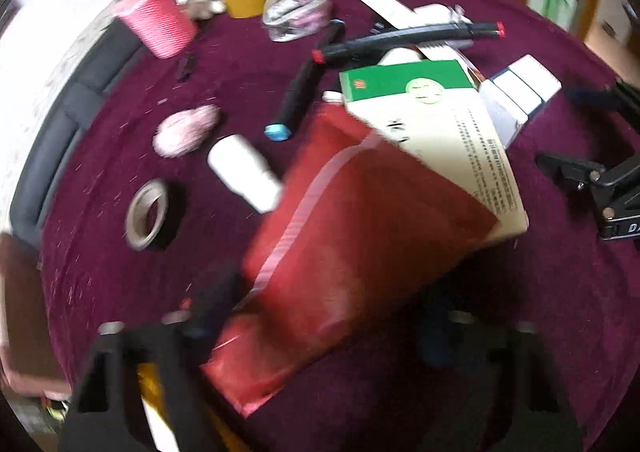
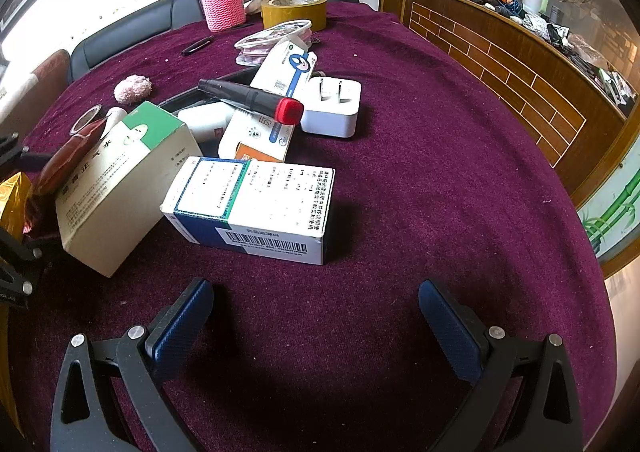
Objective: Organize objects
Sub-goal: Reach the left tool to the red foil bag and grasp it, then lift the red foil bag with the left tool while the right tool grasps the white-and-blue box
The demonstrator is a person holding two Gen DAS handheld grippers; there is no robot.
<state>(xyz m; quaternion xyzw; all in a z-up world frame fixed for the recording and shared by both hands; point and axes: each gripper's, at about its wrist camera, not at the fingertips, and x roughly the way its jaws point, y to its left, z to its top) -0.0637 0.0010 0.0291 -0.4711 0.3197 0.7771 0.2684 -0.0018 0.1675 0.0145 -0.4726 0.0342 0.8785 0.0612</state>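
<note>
Left gripper (image 1: 320, 336): we can't tell if it grips the red packet (image 1: 340, 236).
Right gripper (image 2: 316, 316): wide apart, empty.
Left to do: boxes lie jumbled mid-table (image 2: 440, 172).

**Open cloth on the right, clutter packed at centre and left**

Bare maroon tablecloth (image 2: 440, 180) stretches wide in front of the right gripper (image 2: 316, 316) and along the table's right side; nothing blocks passage there. Ahead, the blue-and-white medicine box (image 2: 256, 208) lies flat, touching the green-and-cream carton (image 2: 116, 180). Behind them, a white plug adapter (image 2: 332, 108), a red-capped marker (image 2: 252, 98) and more boxes crowd together. A red pouch (image 1: 352, 252) fills the left gripper's (image 1: 320, 336) path.
</note>
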